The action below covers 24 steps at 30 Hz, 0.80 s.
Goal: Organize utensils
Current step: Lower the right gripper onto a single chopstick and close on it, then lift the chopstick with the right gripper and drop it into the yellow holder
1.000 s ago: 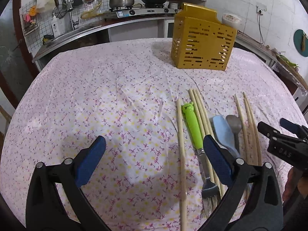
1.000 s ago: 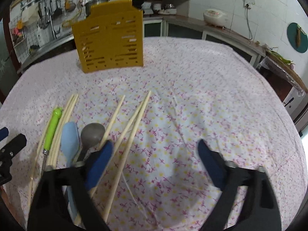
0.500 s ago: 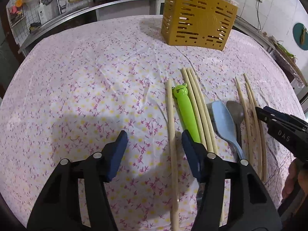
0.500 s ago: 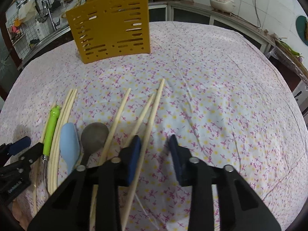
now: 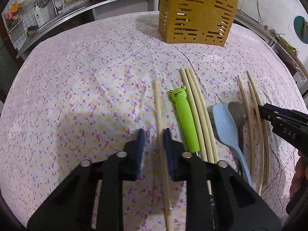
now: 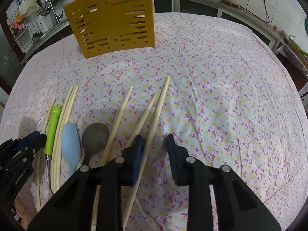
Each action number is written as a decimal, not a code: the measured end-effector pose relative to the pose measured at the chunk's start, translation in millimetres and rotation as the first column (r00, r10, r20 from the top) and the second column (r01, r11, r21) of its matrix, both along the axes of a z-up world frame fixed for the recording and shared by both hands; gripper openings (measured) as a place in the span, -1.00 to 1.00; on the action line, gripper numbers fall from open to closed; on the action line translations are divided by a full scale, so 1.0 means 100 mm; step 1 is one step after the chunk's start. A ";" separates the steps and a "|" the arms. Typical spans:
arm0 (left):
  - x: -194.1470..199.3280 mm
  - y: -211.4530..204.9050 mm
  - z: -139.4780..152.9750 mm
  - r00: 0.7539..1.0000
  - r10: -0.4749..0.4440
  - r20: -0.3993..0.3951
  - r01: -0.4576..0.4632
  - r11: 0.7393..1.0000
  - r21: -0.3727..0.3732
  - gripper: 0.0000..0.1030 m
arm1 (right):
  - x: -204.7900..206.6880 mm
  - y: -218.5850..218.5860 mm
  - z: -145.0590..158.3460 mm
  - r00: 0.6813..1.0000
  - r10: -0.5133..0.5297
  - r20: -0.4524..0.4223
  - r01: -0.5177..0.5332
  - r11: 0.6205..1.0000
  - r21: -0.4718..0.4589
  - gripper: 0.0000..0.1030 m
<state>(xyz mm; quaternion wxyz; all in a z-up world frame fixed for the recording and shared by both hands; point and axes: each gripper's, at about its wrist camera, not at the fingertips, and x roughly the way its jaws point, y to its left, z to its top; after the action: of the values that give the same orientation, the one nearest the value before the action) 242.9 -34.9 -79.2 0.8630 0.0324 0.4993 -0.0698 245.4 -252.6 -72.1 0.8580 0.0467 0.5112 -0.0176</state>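
Claws have both just been closing, my left claw [image 5: 154, 136] narrow astride the lone chopstick [image 5: 158, 111] and my right claw [image 6: 155, 140] narrow astride the rightmost chopstick [image 6: 158, 105] near the worktop's [image 5: 77, 77] near edge, neither pinching yet, because I judge both sticks belong in the yellow holder [image 5: 196, 15] toward the far edge.

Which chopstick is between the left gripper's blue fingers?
The lone chopstick lying by itself left of the green frog-handled utensil. It passes between the left gripper; the rest lie further right.
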 end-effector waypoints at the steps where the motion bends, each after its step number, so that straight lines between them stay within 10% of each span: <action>1: 0.00 0.00 0.00 1.000 0.001 -0.003 -0.001 1.000 -0.002 -0.75 | 0.00 -0.02 0.00 1.000 0.004 0.002 -0.004 1.000 0.009 -0.74; 24: 0.07 0.14 0.06 0.999 0.023 -0.039 -0.026 0.997 -0.078 -0.91 | -0.02 -0.27 0.09 1.000 0.021 0.013 -0.021 0.997 0.068 -0.88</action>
<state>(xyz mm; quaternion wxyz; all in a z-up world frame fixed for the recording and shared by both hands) 250.2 -21.2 -73.4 0.8547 -0.0089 0.5130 -0.0791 243.3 -279.8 -63.4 0.8592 0.0708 0.5067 0.0091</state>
